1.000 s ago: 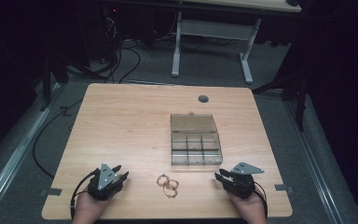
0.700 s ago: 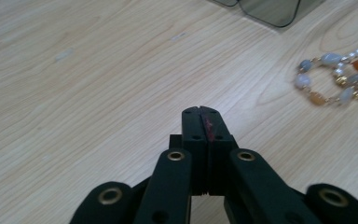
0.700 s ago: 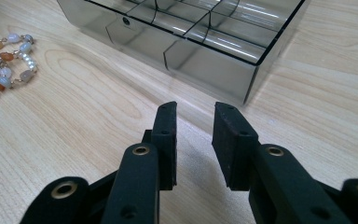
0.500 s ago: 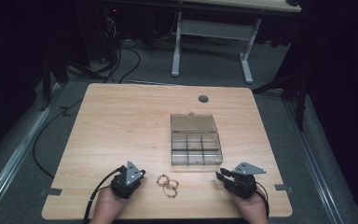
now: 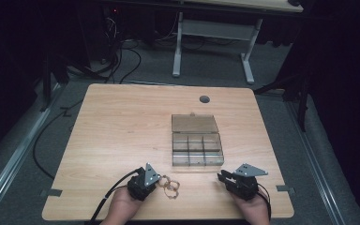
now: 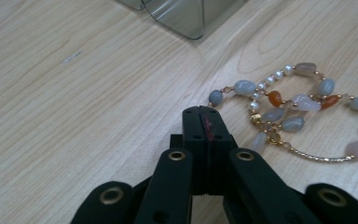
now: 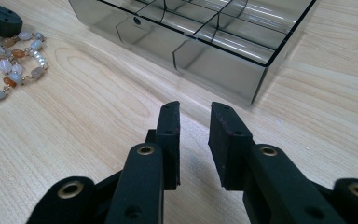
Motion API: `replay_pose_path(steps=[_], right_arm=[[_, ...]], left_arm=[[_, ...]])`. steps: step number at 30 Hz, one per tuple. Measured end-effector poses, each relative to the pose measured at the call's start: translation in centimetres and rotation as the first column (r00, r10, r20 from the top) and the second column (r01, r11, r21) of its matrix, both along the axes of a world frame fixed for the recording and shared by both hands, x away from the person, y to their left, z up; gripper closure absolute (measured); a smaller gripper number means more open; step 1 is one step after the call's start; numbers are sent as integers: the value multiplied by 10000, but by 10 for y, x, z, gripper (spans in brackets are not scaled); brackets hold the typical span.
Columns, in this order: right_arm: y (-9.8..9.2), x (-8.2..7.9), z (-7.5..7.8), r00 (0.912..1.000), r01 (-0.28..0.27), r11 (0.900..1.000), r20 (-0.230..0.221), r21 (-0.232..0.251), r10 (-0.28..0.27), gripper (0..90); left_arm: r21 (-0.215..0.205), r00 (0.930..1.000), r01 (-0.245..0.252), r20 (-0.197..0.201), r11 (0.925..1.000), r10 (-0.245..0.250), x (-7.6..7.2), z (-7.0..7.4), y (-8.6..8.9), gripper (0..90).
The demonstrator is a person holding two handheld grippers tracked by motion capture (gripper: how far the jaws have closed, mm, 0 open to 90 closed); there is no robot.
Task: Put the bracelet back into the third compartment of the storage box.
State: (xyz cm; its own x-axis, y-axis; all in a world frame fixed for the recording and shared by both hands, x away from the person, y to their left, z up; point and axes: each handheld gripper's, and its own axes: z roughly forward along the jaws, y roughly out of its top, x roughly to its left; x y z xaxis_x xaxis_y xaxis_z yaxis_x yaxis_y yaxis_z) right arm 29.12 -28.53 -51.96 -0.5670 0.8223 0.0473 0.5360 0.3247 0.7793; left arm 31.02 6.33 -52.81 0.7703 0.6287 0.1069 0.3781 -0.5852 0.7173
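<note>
Two beaded bracelets (image 5: 167, 185) are laid overlapping on the table (image 5: 122, 122), just in front of the one clear compartment box (image 5: 197, 144). The left gripper (image 6: 204, 122) is held low beside them with jaws pressed together on nothing. The right gripper (image 7: 193, 126), well apart from the bracelets and pointed at the box, has been closing, its jaws still parted with nothing between.

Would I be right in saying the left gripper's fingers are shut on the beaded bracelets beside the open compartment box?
Not quite: the left gripper is shut, but on nothing. The left gripper view shows its fingers pressed together, with the beaded bracelets lying on the table just beside them. The compartment box is indeed open.
</note>
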Motion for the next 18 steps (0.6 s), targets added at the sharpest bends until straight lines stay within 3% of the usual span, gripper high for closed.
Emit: replay_pose_path(steps=[8,12,18], right_arm=[[1,-3,1,9999,-54,10000,101,-22,55,759],[3,-4,1,9998,-164,9998,104,-85,165,765],[9,-6,1,9994,-358,9993,20,-102,358,770]], left_arm=[[-139,9957,899,-193,9959,-901,-7,3,-26,900],[-364,9872,1559,-274,9871,-1569,-14,3,-53,900],[-461,9856,1685,-45,9846,-1689,-15,4,-61,900]])
